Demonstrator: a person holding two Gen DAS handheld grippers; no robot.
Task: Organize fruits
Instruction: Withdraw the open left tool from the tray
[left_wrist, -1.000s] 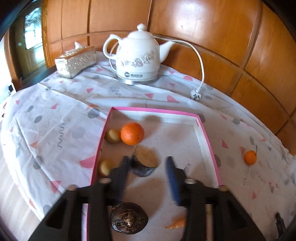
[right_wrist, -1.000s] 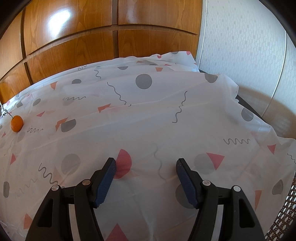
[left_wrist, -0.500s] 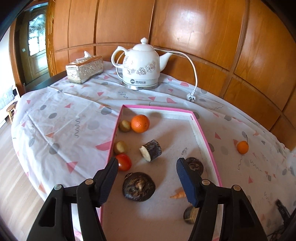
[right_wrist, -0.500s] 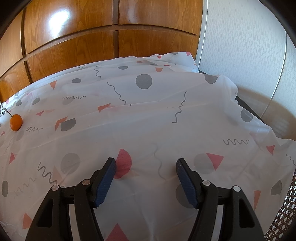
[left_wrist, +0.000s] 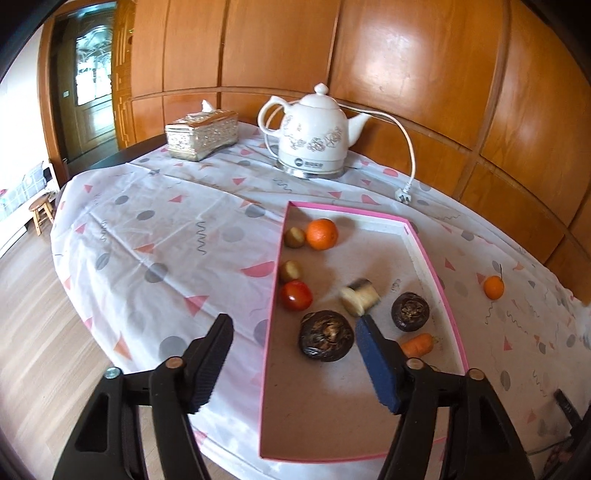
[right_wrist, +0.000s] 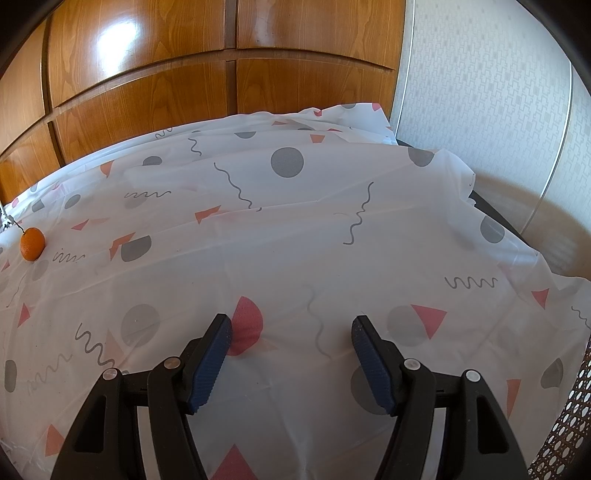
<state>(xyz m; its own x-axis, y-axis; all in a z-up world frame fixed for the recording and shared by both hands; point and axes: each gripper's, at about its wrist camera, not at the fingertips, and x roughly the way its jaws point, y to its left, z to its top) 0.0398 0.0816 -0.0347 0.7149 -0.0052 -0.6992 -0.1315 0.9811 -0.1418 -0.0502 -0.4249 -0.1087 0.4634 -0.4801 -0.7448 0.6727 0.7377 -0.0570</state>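
A pink-rimmed tray (left_wrist: 275, 280) on the patterned tablecloth holds an orange (left_wrist: 322, 234), two small brown fruits (left_wrist: 294, 237), a red tomato (left_wrist: 296, 295), a cut log-like piece (left_wrist: 360, 297), two dark round fruits (left_wrist: 325, 335) and a small carrot (left_wrist: 417, 344). A small tangerine (left_wrist: 494, 287) lies on the cloth right of the tray; it also shows in the right wrist view (right_wrist: 32, 243). My left gripper (left_wrist: 293, 363) is open and empty, above the tray's near left edge. My right gripper (right_wrist: 291, 363) is open and empty over bare cloth.
A white kettle (left_wrist: 314, 142) with cord and plug (left_wrist: 403, 195) stands at the back, a silver tissue box (left_wrist: 201, 134) to its left. Wood panelling runs behind. The table's edge drops to wooden floor (left_wrist: 33, 317) at left. A wicker surface (right_wrist: 565, 443) shows at lower right.
My left gripper let go of the cut log-like piece, opened wide and pulled back and up to the left. The right gripper has barely moved.
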